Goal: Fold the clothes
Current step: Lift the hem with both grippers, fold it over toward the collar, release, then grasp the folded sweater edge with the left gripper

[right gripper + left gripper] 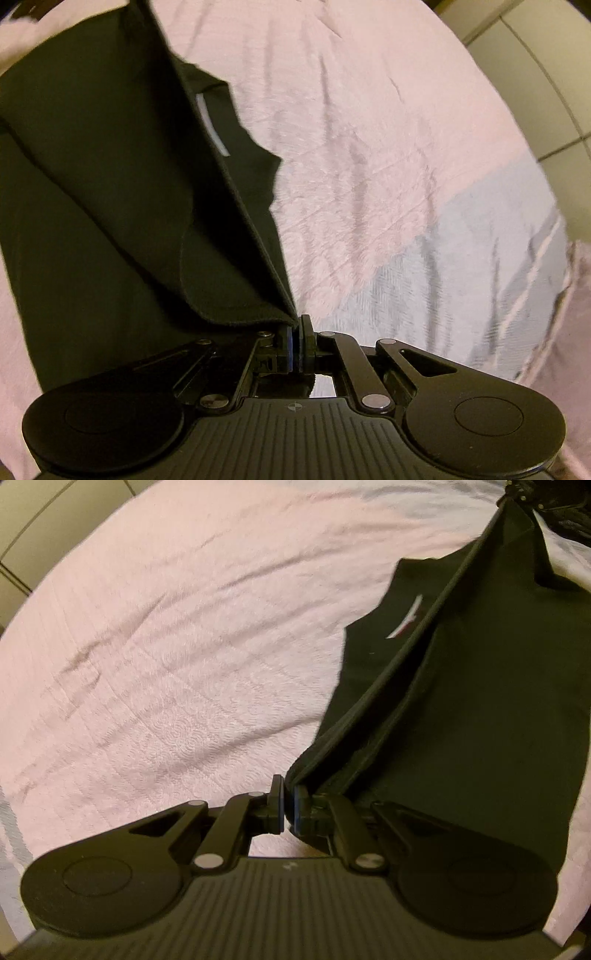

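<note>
A black garment (461,709) with a small white and red mark hangs stretched above a pink bedspread (166,646). My left gripper (289,797) is shut on one corner of its hemmed edge. That taut edge runs up to the far right, where the other gripper's dark body shows. In the right wrist view the same black garment (110,203) fills the left side, a white label showing inside it. My right gripper (296,328) is shut on the other corner of the edge. Part of the cloth below lies on the bed.
The pink bedspread (388,129) is wrinkled and covers most of both views. A pale blue-grey striped sheet (461,258) lies at its right edge. Beige floor tiles (535,92) show beyond the bed, and more tiles (29,528) at the upper left.
</note>
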